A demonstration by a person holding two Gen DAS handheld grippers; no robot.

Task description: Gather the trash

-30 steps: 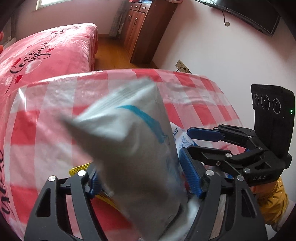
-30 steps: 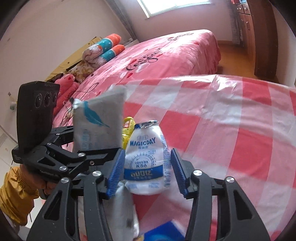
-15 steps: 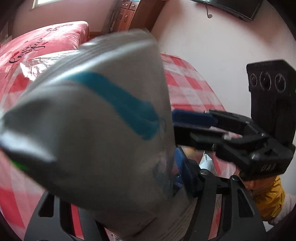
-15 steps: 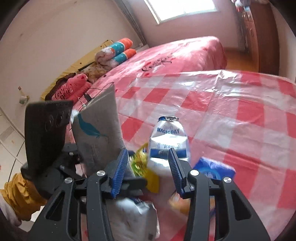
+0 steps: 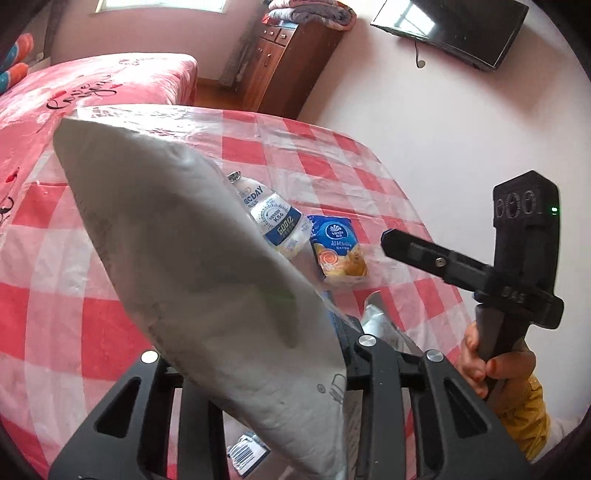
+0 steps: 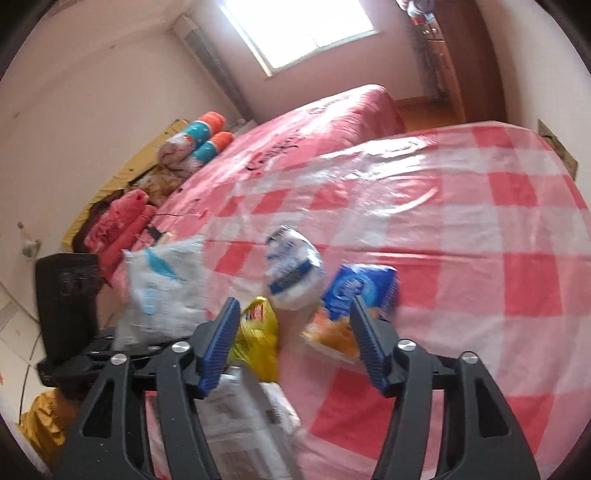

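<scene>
While L fingers (image 5: 258,373) are clenching on the grey pouch (image 5: 192,258), held up over the desk (image 5: 55,277), R fingers (image 6: 291,343) are opening, empty; milk pouch (image 6: 293,271) lying ahead. Keeping L grip firm, re-approaching w/ R low & centred.

Black fingers (image 6: 221,345), blue pads, mustard sleeve (image 5: 524,417)

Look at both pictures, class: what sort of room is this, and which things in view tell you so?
Most likely a home bedroom: a bed with a pink-red cover, a dark wooden wardrobe with folded blankets on top, and rolled bedding against the wall.
</scene>
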